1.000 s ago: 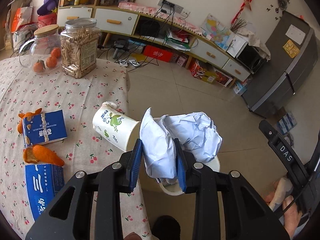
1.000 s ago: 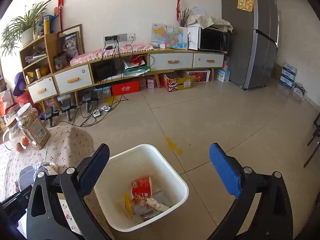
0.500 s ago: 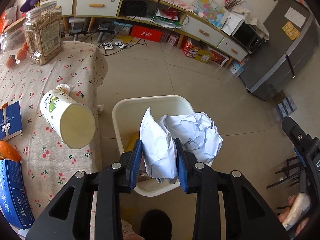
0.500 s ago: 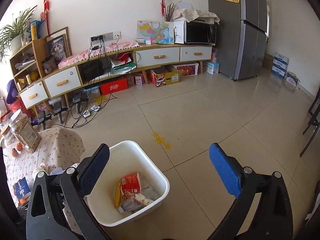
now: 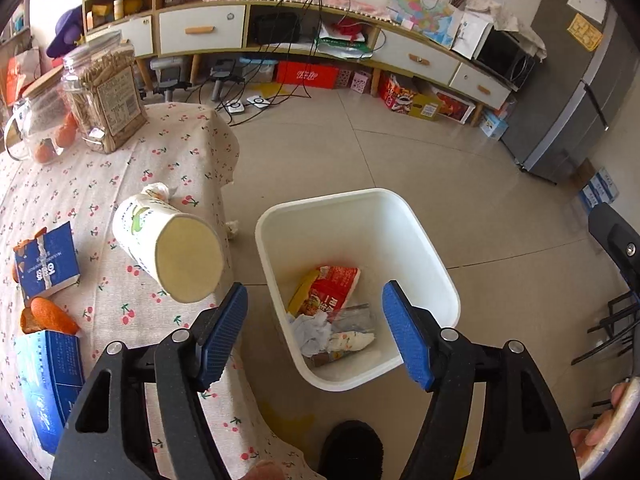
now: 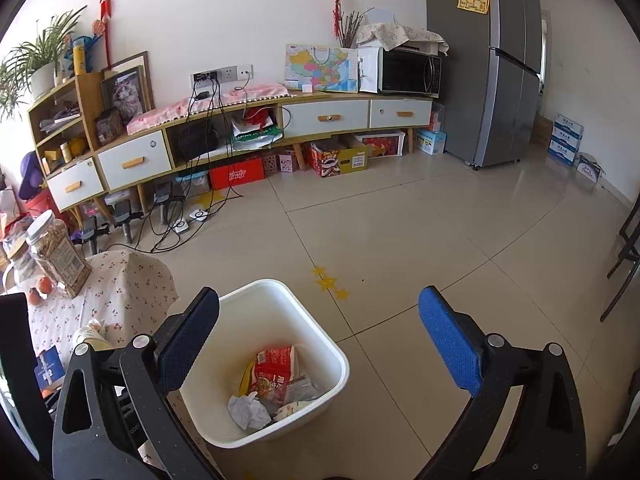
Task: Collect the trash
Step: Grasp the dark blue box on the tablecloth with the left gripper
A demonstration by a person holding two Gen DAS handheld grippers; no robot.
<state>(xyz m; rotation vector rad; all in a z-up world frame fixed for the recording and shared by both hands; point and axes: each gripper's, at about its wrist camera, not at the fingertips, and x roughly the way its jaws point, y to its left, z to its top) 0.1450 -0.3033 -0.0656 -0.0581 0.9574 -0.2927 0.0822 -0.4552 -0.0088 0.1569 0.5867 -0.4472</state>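
The left gripper (image 5: 314, 332) had just opened its fingers wide and held nothing; the crumpled paper (image 5: 314, 334) lay in the white bin (image 5: 440, 276) below them. The tipped paper cup (image 5: 168, 252), beside the left finger on the counter (image 5: 120, 168), could roll off if bumped. The right gripper (image 6: 320, 344) was also open and empty

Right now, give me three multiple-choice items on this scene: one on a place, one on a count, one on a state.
1. Where is the crumpled white paper?
A. in the white bin
B. on the tablecloth
C. on the floor tiles

2. How many blue cartons lie on the table?
A. one
B. two
C. four

3. How is the paper cup?
A. upright
B. lying on its side
C. crushed flat

Answers: 1 A, it lies among the wrappers in the bin; 2 B, two show near the orange peel; 3 B, its round base faces the camera.
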